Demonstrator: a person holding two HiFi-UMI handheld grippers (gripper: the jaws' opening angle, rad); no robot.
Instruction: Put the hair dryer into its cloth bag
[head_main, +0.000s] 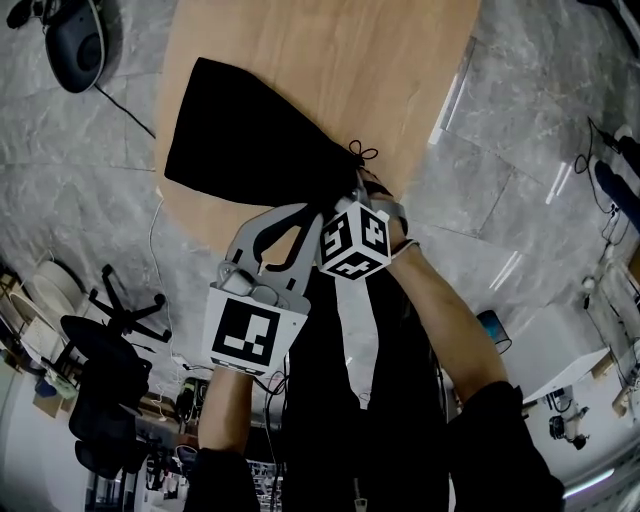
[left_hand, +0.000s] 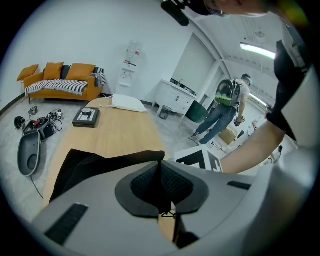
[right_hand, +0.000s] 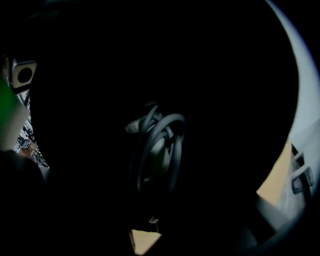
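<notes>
Left tool (left_hand: 162, 172) clamps the rim of the cloth bag (head_main: 250, 130), which runs toward upper left. Right tool (head_main: 355, 200) sits inside the mouth, its grip unreadable in the dark, with the hair dryer (right_hand: 157, 147) straight ahead.

Beyond and right of the black cloth bag (head_main: 250, 140) the bench (head_main: 400, 60) is bare wood, free to pass. At the bag's mouth the left claw (left_hand: 161, 162) and right claw (head_main: 365, 188) crowd close together. Inside, a coiled cord (right_hand: 160, 145) blocks the dark way.

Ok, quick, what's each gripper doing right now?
Left gripper: shut on the cloth bag edge.
Right gripper: at the bag's mouth, its view too dark to tell.
</notes>
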